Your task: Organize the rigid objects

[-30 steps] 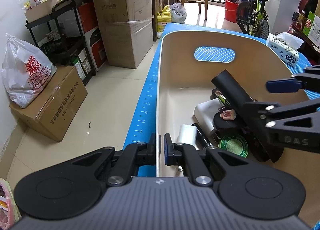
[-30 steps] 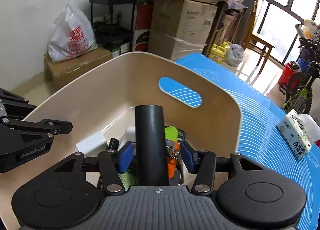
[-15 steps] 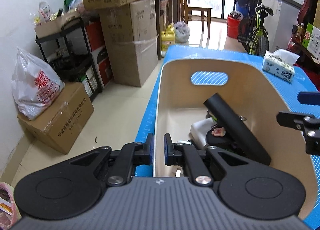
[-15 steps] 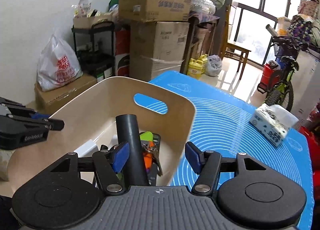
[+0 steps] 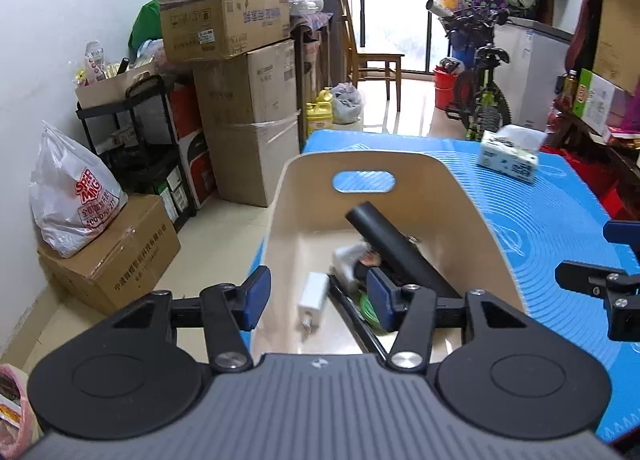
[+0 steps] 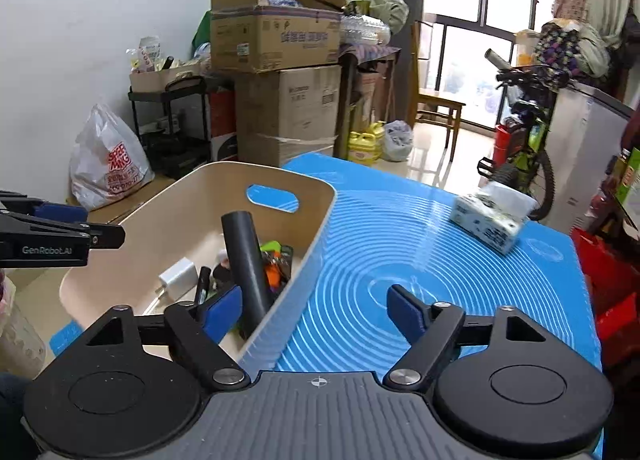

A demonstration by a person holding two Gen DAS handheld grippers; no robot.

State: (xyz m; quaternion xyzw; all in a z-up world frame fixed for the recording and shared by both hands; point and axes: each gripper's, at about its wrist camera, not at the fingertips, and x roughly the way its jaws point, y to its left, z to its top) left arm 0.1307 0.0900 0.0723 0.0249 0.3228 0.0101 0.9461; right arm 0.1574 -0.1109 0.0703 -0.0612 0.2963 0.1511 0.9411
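Left gripper [image 5: 318, 302] released, holding nothing, fingers spread above the near rim of the beige bin [image 5: 288, 195]. Right gripper [image 6: 316, 310] also released and empty, over the bin's right wall and the blue mat [image 6: 400, 252]. Black tube [image 6: 246, 260] leans inside the bin, beside a white charger [image 6: 178, 274]. Tissue pack [image 6: 490, 219] near mat's far right corner.
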